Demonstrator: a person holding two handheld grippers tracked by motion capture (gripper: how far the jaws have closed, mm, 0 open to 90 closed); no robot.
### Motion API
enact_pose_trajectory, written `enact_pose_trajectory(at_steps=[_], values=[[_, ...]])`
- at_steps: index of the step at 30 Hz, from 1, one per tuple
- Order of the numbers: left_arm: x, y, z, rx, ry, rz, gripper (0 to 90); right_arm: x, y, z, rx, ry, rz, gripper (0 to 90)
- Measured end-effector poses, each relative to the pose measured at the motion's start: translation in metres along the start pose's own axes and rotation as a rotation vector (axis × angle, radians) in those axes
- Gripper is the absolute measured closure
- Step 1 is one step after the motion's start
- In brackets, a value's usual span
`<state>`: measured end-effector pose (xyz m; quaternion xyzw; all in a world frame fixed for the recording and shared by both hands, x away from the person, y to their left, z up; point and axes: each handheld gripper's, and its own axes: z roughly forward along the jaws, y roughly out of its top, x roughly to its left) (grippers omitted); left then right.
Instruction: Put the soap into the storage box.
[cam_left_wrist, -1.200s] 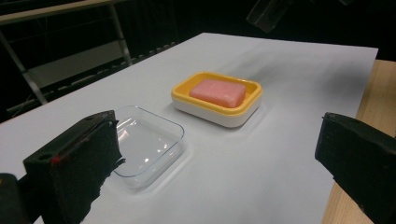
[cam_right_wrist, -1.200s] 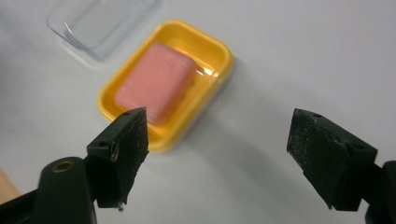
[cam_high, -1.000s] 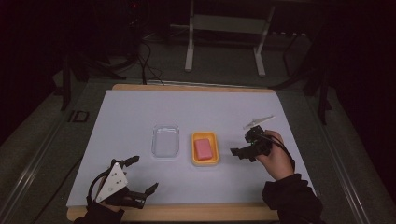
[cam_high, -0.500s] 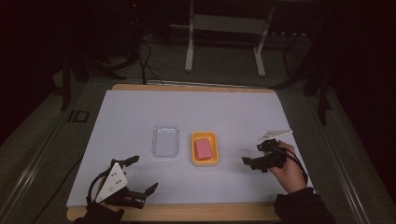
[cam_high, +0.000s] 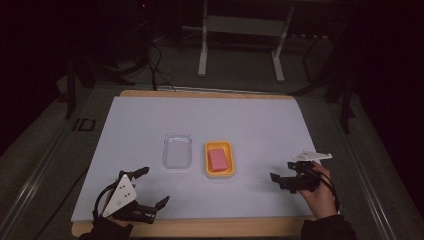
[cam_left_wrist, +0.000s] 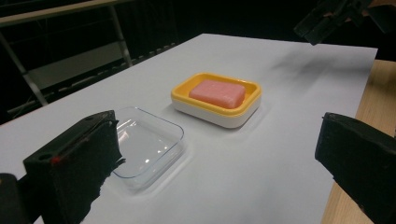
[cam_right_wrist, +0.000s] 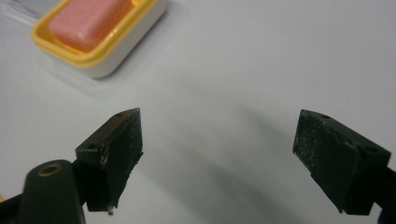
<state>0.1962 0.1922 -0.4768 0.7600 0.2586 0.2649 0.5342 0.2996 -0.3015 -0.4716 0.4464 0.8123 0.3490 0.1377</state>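
— While the left gripper (cam_high: 145, 187) sits where it sat a second ago, at the near left corner of the counter (cam_high: 260, 120), jaws spread and holding nothing, what has actually moved?

— The right gripper (cam_high: 282, 171). A second ago it was just right of the soap dish; now it has backed off toward the near right edge, well apart from the dish, jaws spread and empty.

— So where do the things lie, left to right?

— The clear plastic lid (cam_high: 177, 151) lies flat, left of centre. Just beside it on the right, not touching, stands the yellow soap dish (cam_high: 219, 159) with the pink soap bar (cam_high: 218, 158) resting inside. In the left gripper view the lid (cam_left_wrist: 142, 144) is nearer and the dish (cam_left_wrist: 215, 100) beyond it.

— Meaning what for the work?

— My guess: the bar has been placed and the hand is clearing away. The lid is not yet on the dish; that looks like the step left.

— And the surroundings?

— A white sheet covers a wooden counter whose edge shows at the near side. Beyond, a dark room, cables (cam_high: 155, 60) on the floor and a white table frame (cam_high: 240, 45) at the far side.
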Motion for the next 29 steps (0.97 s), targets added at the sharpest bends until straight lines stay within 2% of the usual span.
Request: enact_pose_trajectory(at_steps=[2,5,11,15,24,29], values=[[0.0,0.0,0.0,-0.001,0.0,0.0,0.6,0.0,-0.002,0.0,0.003,0.002,0.009,15.9],[0.0,0.0,0.0,-0.001,0.001,0.001,0.6,-0.003,-0.011,0.0,-0.01,-0.026,0.01,15.9],[0.0,0.0,0.0,-0.002,0.0,0.0,0.6,-0.008,-0.022,-0.003,-0.004,-0.028,0.04,15.9],[0.0,0.0,0.0,-0.002,-0.003,0.0,0.6,-0.008,-0.029,-0.004,0.005,-0.039,0.028,15.9],[0.0,0.0,0.001,0.003,-0.018,0.002,0.6,-0.013,-0.029,-0.002,-0.029,-0.046,0.034,15.0],[0.0,0.0,0.002,0.004,-0.019,0.0,0.6,-0.015,-0.029,-0.001,-0.028,-0.036,0.043,15.0]])
